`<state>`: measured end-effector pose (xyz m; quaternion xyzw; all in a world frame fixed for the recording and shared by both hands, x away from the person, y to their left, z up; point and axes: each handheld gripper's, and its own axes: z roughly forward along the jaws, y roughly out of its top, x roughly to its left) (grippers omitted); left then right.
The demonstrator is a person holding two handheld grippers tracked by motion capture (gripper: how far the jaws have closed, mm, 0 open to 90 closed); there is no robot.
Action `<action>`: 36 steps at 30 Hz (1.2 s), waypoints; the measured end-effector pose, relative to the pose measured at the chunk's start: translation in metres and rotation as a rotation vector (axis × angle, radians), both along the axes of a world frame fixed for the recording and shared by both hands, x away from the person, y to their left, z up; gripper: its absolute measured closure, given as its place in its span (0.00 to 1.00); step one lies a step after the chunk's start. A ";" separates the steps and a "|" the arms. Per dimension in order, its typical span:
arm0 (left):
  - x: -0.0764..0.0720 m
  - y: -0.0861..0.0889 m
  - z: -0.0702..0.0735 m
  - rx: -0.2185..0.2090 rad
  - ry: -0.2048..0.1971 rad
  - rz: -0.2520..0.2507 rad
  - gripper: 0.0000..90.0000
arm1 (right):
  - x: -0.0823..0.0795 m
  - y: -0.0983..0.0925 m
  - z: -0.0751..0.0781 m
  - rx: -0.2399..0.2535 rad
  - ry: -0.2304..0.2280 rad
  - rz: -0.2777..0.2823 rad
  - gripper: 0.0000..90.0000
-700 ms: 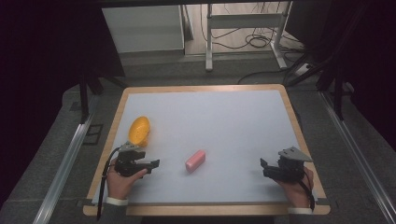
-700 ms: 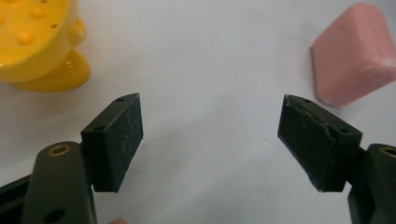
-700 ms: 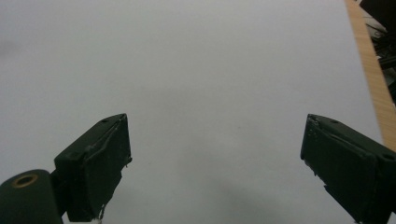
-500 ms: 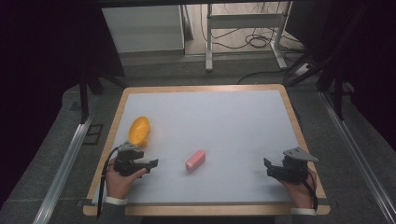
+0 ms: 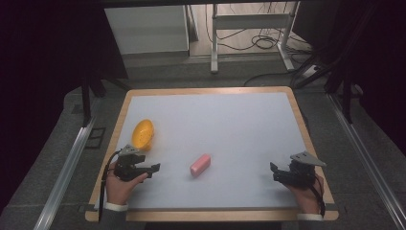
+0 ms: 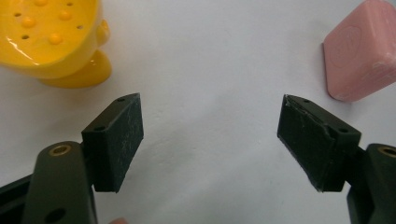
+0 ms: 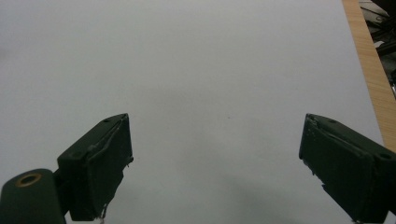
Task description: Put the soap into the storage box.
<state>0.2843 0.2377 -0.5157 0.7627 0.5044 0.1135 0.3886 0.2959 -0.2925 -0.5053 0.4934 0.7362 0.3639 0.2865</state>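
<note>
Near the middle of the table (image 5: 249,120), toward its front, lies a pink soap bar (image 5: 200,164), well apart from both tongs. Left of it sits a yellow perforated dish (image 5: 142,133), just beyond the left tongs (image 5: 152,168), jaws apart. At the front right corner, the right tongs (image 5: 274,172) gape over bare surface.

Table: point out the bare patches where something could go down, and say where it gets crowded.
The widest bare stretch of the table is the far half and the right side, between the pink soap bar and the right gripper. The near-left corner is crowded: the yellow dish, the left gripper and the soap sit close together.
</note>
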 end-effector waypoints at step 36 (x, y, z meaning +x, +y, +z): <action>0.000 -0.015 0.033 -0.034 -0.041 -0.046 0.28 | 0.005 -0.008 -0.005 0.004 0.020 0.006 0.10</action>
